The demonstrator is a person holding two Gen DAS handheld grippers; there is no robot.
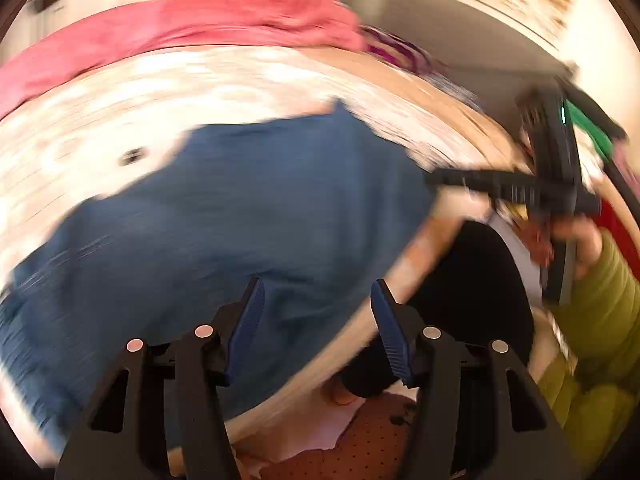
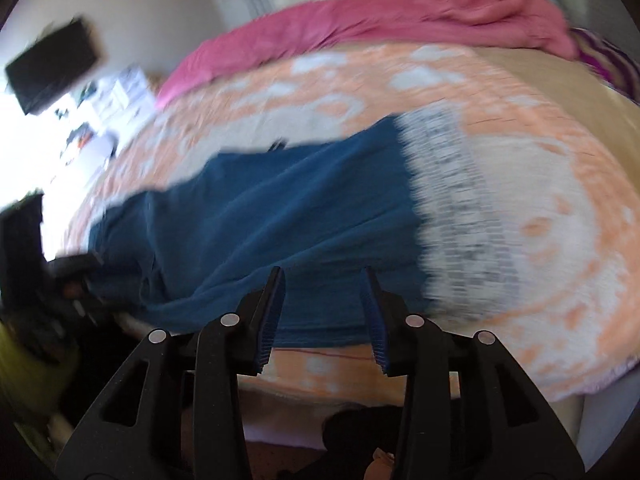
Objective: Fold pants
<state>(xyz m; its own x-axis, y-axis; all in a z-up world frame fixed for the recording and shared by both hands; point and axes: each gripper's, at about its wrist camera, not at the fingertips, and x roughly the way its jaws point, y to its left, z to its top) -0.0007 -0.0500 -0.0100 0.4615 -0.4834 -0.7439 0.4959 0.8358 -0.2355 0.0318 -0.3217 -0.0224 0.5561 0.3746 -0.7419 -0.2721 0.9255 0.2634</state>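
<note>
Left gripper has its jaws spread apart, nothing between them, blue ribbed pads showing. It hangs above the near edge of the bed, over the lower edge of the blue pants; contact with the cloth can't be confirmed because of heavy blur. Right gripper is also parted and holds nothing, its fingertips over the near hem of the pants, with cloth visible through the gap. The pants lie spread flat on the bed, running left to right across the orange-and-white patterned bedspread, close to the near edge. In the right wrist view a white and grey patterned band sits at the pants' right end; whether it is part of the garment or separate I cannot tell. A pink blanket is bunched along the far side of the bed, well apart from the pants, with a purple striped cloth beside it at the far right. In the left wrist view the right gripper shows at the right, beyond the pants' right end, held by a hand coming from an olive-green sleeve. A dark wall-mounted screen hangs at far left in the right wrist view.
</note>
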